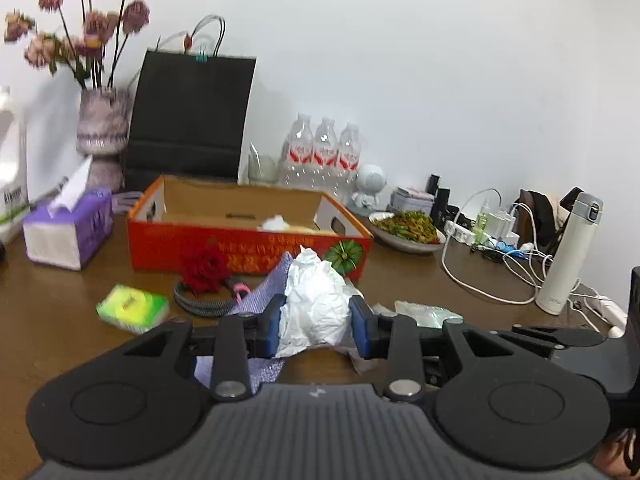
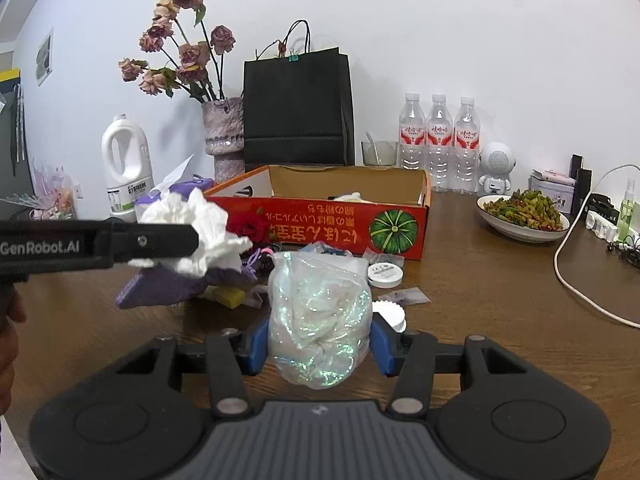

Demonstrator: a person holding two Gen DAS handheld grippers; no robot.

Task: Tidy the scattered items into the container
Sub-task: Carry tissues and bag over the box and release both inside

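Observation:
My left gripper (image 1: 316, 314) is shut on a crumpled white paper ball (image 1: 314, 304), held above the table in front of the red cardboard box (image 1: 248, 246). It also shows from the side in the right wrist view (image 2: 200, 236) with the paper ball (image 2: 200, 226). My right gripper (image 2: 318, 338) is shut on a crumpled iridescent plastic bag (image 2: 318, 316), short of the red box (image 2: 320, 226). Loose on the table lie a purple cloth (image 2: 168, 286), a red flower (image 1: 202, 270), a green tissue pack (image 1: 132, 308) and a white round tin (image 2: 385, 274).
Behind the box stand a black paper bag (image 2: 298, 108), a vase of dried flowers (image 2: 224, 136), three water bottles (image 2: 438, 136) and a glass (image 2: 379, 154). A bowl of green food (image 2: 522, 216), cables (image 1: 480, 264), a white thermos (image 1: 568, 256) and a purple tissue box (image 1: 68, 228) sit around.

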